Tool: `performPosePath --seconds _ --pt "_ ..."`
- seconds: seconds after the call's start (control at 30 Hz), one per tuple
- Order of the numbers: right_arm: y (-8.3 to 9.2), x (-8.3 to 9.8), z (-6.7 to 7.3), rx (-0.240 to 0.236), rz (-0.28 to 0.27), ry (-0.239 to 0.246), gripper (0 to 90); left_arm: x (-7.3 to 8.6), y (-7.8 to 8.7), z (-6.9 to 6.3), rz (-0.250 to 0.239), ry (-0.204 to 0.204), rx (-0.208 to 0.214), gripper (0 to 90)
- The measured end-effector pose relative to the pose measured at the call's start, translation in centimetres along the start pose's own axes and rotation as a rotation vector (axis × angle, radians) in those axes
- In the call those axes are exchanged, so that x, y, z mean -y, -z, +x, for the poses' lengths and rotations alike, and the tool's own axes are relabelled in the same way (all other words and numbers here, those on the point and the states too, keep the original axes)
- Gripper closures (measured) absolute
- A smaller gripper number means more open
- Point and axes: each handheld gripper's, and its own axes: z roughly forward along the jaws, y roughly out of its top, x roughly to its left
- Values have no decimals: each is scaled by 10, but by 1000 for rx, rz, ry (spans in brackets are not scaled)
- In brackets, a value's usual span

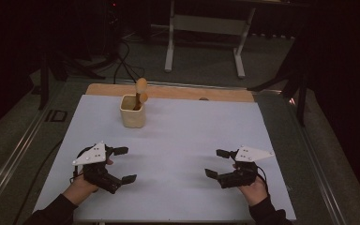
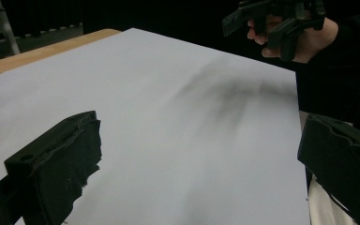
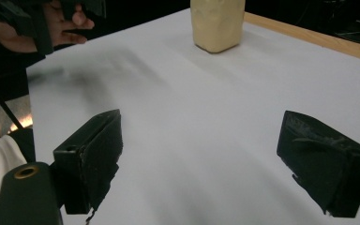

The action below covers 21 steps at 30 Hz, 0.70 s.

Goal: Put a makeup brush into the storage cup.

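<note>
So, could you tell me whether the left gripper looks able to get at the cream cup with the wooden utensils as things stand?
Probably yes. The left gripper is open and holds nothing, and only bare white table lies between it and the cup, which stands upright farther back.

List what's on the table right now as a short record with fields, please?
surface: white sheet on a wooden table
cup: cream cup, upright, far left of the sheet
in cup: two wooden utensils sticking up
left gripper: open, holding nothing, near edge
right gripper: open, holding nothing, near edge
</note>
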Motion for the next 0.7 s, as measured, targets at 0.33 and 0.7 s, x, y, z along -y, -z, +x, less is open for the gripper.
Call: performPosePath --seconds 0.33,0.7 --pt "-4 4 -2 2 -6 -12 141 3 -2 -1 -4 5 3 3" --pt "-5 6 -4 6 -6 -25 141 3 -3 -1 3 2 -4 3"
